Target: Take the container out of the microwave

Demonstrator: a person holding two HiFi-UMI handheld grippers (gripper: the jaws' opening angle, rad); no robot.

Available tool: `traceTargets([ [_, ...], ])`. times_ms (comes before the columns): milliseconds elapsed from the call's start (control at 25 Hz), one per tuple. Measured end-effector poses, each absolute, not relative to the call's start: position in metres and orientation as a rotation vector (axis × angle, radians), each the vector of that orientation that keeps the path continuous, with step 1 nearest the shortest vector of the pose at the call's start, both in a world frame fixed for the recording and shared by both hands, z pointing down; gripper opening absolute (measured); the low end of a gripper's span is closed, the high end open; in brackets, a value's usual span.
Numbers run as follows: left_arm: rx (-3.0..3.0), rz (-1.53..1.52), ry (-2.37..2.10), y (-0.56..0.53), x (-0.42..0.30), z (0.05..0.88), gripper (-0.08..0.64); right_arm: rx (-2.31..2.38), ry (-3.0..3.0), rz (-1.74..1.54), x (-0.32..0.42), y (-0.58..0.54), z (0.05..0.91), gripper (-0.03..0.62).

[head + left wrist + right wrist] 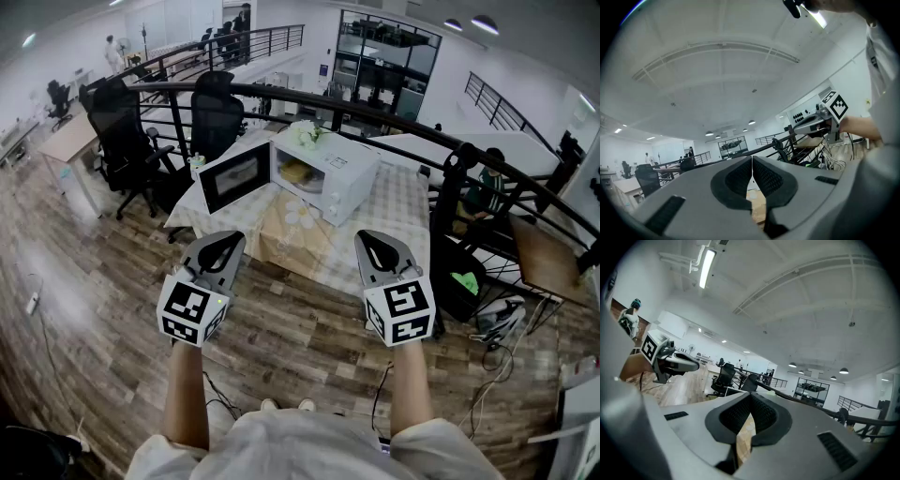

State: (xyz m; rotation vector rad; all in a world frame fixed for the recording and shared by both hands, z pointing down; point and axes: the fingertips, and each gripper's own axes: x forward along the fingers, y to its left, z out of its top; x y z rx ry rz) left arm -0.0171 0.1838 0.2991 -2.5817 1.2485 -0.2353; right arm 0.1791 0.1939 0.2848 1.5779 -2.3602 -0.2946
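Note:
A white microwave (330, 174) stands on a table with a checked cloth (398, 202), its door (234, 175) swung open to the left. Inside the cavity sits a yellowish container (295, 172). Both grippers hang well short of the table, over the wooden floor. My left gripper (219, 246) is shut with nothing in it; its tips meet in the left gripper view (752, 158). My right gripper (375, 243) is shut and empty too, tips together in the right gripper view (751, 395). Each gripper shows in the other's view: the right gripper (820, 123) and the left gripper (670, 361).
A curved black railing (412, 127) runs behind the table. Black office chairs (127, 141) stand at the left. A dark bin with something green (464, 281) sits right of the table, with cables (497, 323) on the floor. A small flower pot (309, 134) rests on the microwave.

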Motion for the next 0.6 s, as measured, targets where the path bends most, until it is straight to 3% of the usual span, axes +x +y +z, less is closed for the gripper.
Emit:
traceTargets([
  [600,-2.625,-0.250,1.246,0.163,-0.045,0.322,0.020,1.611,-2.360,-0.216,0.155,0.174,0.306,0.012],
])
